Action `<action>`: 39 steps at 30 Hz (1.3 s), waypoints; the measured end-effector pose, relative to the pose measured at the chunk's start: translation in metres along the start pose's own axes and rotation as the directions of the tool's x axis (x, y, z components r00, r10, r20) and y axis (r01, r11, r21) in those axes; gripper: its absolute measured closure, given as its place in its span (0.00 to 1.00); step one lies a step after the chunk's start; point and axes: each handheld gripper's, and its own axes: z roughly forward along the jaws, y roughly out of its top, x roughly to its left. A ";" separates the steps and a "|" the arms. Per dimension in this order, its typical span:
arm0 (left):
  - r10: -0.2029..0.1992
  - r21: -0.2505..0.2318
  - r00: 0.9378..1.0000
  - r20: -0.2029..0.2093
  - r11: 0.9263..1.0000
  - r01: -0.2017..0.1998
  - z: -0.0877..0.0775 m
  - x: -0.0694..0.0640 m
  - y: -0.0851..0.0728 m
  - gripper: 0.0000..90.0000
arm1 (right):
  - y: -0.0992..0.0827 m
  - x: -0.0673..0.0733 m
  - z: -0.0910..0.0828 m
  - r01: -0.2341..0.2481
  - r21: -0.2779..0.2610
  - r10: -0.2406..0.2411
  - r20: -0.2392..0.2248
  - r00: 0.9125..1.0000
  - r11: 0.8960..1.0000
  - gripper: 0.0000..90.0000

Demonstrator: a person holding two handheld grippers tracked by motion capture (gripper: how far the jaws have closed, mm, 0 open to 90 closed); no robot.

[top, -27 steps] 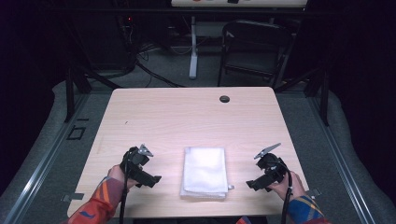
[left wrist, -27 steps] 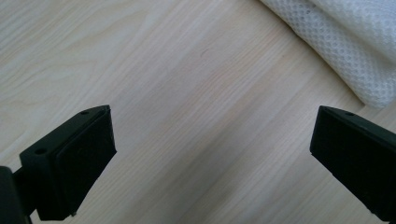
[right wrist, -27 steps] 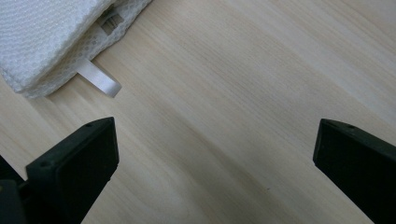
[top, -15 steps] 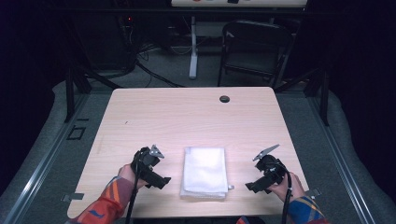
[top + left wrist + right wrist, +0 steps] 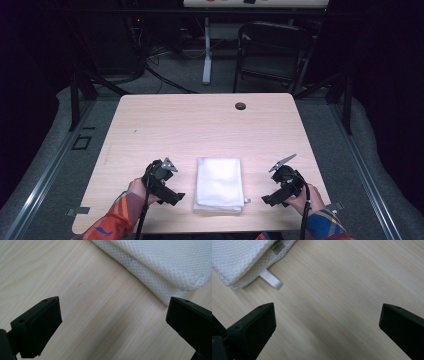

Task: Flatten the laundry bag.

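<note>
A pale wooden worktop (image 5: 200, 125) with rounded corners carries a folded white waffle-weave cloth (image 5: 218, 184), lying near the middle of the front edge. The cloth's long axis runs from the front edge toward the back. A small white fabric loop (image 5: 271, 280) sticks out at its front right corner.

A person in multicoloured sleeves holds a black two-jaw gripper in each hand, one on either side of the cloth. The left gripper (image 5: 172, 196) sits just beside the cloth's left edge, close to its front corner. Its jaws are spread wide and hold nothing; in the left gripper view the cloth's thick folded edge (image 5: 160, 282) lies just ahead and to the side of the open jaws, over bare wood. The right gripper (image 5: 272, 198) rests farther from the cloth's right edge, near the front right corner of the worktop. Its jaws are also wide apart and empty.

The left gripper is the nearer one, and looks better placed to reach the cloth first.
</note>
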 end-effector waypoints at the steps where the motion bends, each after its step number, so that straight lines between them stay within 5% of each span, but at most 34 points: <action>1: 0.010 -0.008 1.000 0.007 1.000 -0.010 0.000 -0.002 0.001 0.00 | 0.000 0.000 0.000 -0.003 -0.002 0.003 0.003 1.000 1.000 0.00; 6: 0.035 -0.029 0.998 0.049 0.999 -0.033 0.003 -0.009 0.005 0.00 | -0.001 -0.001 -0.001 0.009 0.018 -0.009 0.000 1.000 1.000 0.01; 7: 0.043 -0.031 0.997 0.061 0.999 -0.041 0.003 -0.011 0.006 0.00 | -0.003 0.003 0.003 -0.044 -0.049 0.045 0.003 0.999 0.998 0.01; 9: 0.062 -0.039 0.996 0.063 0.997 -0.059 0.003 -0.014 0.007 0.00 | -0.001 0.001 -0.001 -0.003 0.010 0.003 0.006 1.000 1.000 0.01; 22: 0.119 -0.073 0.988 0.102 0.991 -0.112 0.009 -0.030 0.019 0.00 | -0.003 -0.001 0.004 -0.022 0.009 0.023 -0.037 0.999 1.000 0.02; 39: 0.207 -0.066 0.962 0.177 0.978 -0.198 0.028 -0.049 0.035 0.03 | -0.002 0.001 0.006 -0.036 -0.011 0.036 -0.044 0.998 0.999 0.03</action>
